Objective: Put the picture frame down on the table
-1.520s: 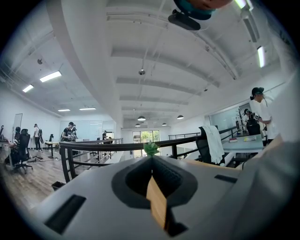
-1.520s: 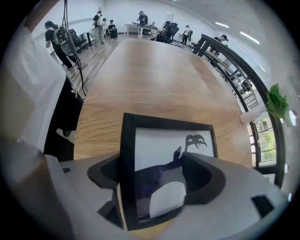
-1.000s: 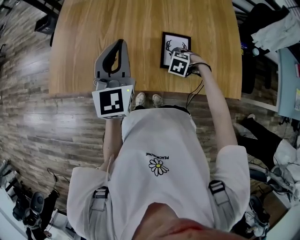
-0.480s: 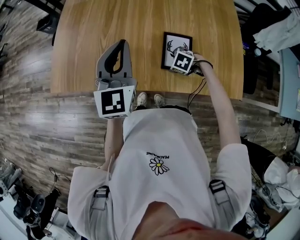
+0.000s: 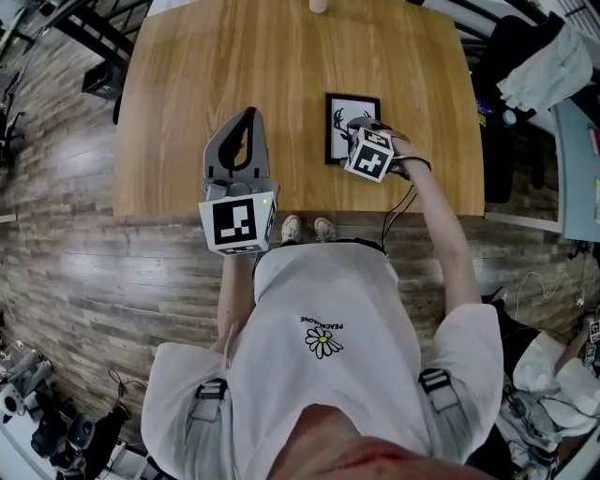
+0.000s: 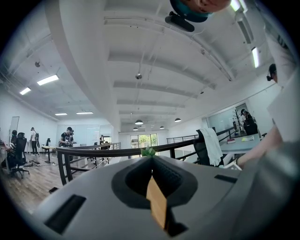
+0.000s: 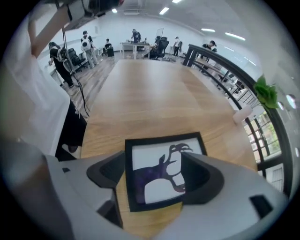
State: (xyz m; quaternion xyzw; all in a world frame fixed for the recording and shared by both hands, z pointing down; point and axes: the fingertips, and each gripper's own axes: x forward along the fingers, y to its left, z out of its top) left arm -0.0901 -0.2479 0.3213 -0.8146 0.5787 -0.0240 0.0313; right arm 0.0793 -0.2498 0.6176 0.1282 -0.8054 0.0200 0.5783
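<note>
Hidden: in the head view, the marker cube (image 5: 368, 156) on the right gripper (image 5: 366, 139) covers the near right corner of the picture frame (image 5: 350, 105) and most of the jaws under it.
Cut off: a pale object (image 5: 319, 5) at the far edge of the surface (image 5: 187, 84) is cropped by the top of the head view and cannot be identified.
Hard to make out: a tan sliver (image 6: 158, 206) shows low in the slot of the left gripper (image 6: 151, 159); what it is cannot be told.
Right gripper: the right gripper view shows its jaws spread wide, one on either side of the frame. The right jaw overlaps the print's right part. Whether either jaw touches the frame cannot be told.
Left gripper: its jaws are closed tip to tip with nothing gripped. It is held above the near edge of the surface, well apart from the frame.
Picture frame: black-bordered, with a dark deer silhouette on white. It lies flat on the wooden surface, near the near right side.
</note>
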